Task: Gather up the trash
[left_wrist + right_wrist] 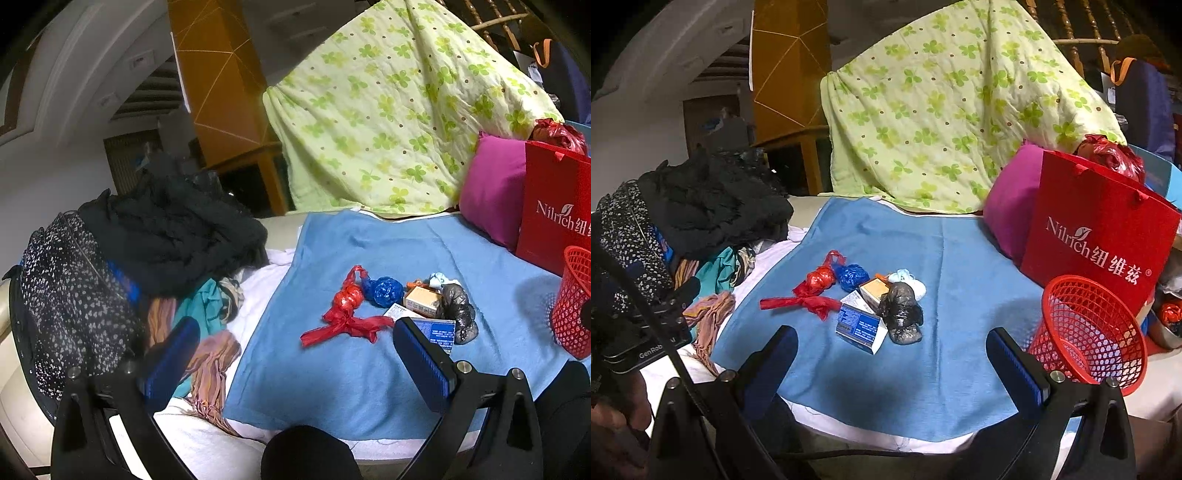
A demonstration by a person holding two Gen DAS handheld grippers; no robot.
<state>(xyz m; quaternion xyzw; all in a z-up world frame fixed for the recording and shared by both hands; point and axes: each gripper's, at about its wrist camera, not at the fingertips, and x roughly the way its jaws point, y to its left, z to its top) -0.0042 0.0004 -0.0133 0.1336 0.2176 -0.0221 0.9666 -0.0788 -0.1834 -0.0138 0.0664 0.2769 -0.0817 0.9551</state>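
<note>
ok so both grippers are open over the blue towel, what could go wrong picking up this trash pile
1. The red mesh basket sits tilted at the towel's right edge; a bump from the right hand-held gripper could tip it.
2. The black plastic bag leans against the blue-and-white box, so grabbing one may drag the other.
3. The red plastic bag has long loose tails that the left hand-held gripper might pinch, leaving the bundle dangling.

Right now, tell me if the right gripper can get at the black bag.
Probably yes: the right gripper is open, and the black bag lies just ahead on the blue towel, nothing between.
</note>
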